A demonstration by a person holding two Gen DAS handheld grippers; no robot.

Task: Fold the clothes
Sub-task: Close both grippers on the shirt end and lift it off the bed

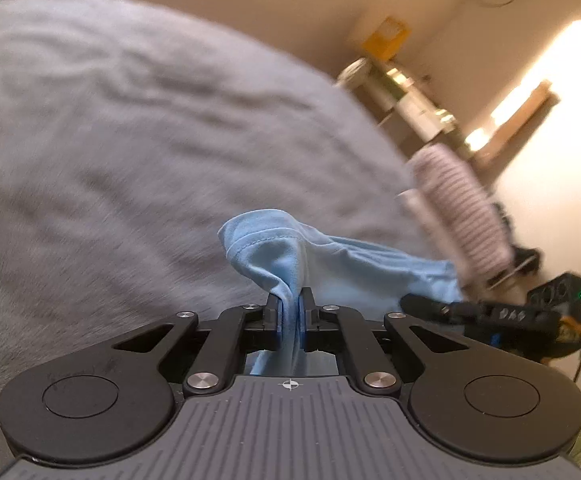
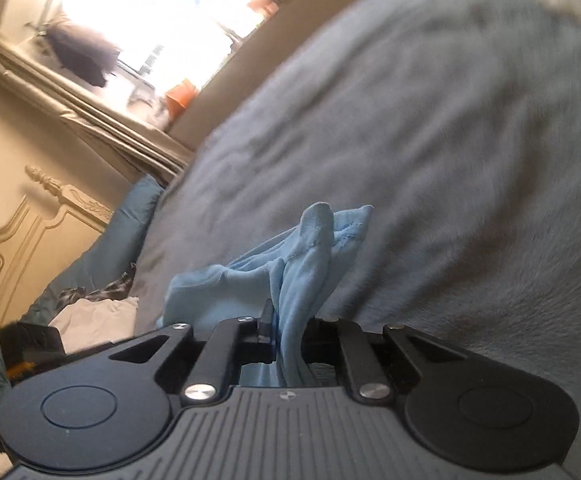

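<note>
Left wrist view: the left gripper is clamped on a hem of the light-blue garment, which trails rightward over the grey blanket.

Right wrist view: the right gripper pinches another bunch of the same garment, apparently to keep it spread between both grippers for a fold.

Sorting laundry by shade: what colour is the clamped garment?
Light blue garment, clearest in the left wrist view.

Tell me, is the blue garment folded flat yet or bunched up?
Bunched, not folded. The blue garment is pinched in both tongs, left and right, and hangs crumpled over the grey blanket.
</note>
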